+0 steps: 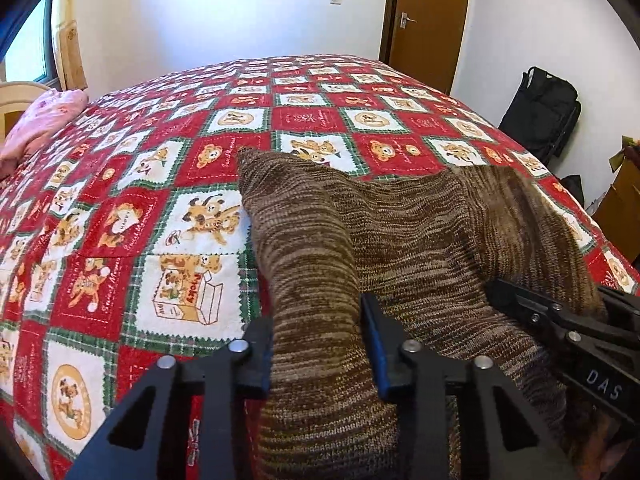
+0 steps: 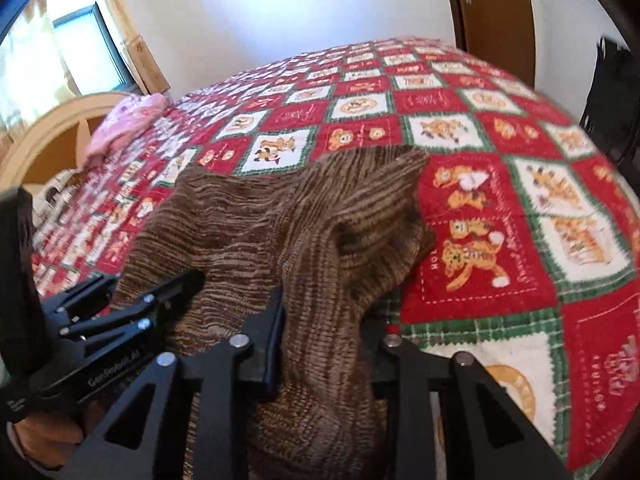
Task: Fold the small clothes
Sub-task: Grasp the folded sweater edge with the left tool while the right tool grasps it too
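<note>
step: both ends grabbed, fold just starting | left tool (image 1: 320, 344) and right tool (image 2: 328, 344) each pinched on the brown knit garment (image 1: 400, 232), bunched on the bed (image 1: 160, 200) | next: lift and lay flat, probably; the far edge is hard to read

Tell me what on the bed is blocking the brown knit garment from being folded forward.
Nothing visible. Both grippers, left and right, already clamp the brown knit garment, and the red patterned bedspread ahead of it lies bare. The pink cloth sits far off at the bed's corner.
</note>
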The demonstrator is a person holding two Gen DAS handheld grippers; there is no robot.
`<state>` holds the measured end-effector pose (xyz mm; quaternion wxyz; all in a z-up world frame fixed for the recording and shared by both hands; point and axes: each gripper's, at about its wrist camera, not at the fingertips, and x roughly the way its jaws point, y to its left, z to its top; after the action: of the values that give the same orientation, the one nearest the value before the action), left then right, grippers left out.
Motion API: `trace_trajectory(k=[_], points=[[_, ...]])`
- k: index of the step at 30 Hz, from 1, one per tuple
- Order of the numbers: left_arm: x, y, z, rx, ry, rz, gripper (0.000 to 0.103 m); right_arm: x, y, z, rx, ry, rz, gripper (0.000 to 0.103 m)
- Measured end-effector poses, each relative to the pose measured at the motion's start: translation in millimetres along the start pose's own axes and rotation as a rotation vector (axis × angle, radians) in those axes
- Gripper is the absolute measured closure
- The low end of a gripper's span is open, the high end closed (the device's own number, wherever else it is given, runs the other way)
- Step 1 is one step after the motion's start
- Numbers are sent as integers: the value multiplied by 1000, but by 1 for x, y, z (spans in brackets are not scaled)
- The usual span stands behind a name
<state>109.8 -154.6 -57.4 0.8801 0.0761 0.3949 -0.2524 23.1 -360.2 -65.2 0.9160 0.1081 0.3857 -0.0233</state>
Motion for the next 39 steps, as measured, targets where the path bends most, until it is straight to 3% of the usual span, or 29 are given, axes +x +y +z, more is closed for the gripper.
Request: trace_trajectory(k=[6,13,16,21,24,26,31,32,33,34,35,39], points=[[-11,12,3,-88,28,-55,77,-22,19,1,-22,-46,-60,76],[-33,8,6,-65,80,-54,77,-51,11,-6,231,-47,110,76],[-16,1,5,-29,101,-38,77,-48,7,-9,264,-49,104,76],[-7,-1,1,-17,105,-1,66,-26,-11,-12,304,-17,92,76],[-2,1,2,-32,111,13,52,-19,-21,-10,339,11,108,63],[2,3,2,-53,109,14,45,-13,-29,-8,371,27,131,47],[10,10,4,-113,104,-34,42,5,-41,-3,409,59,176,41],[8,8,4,-102,93,-34,46,6,-39,-2,396,59,170,46],[7,5,3,-79,82,-40,58,5,-37,-1,380,59,154,53],[4,1,3,-53,68,-29,61,4,-35,-1,357,58,135,68],[0,-3,3,-35,53,-13,69,4,-32,-1,336,62,138,74],[-18,-1,6,-52,7,-28,75,-17,-11,-1,263,6,76,78]])
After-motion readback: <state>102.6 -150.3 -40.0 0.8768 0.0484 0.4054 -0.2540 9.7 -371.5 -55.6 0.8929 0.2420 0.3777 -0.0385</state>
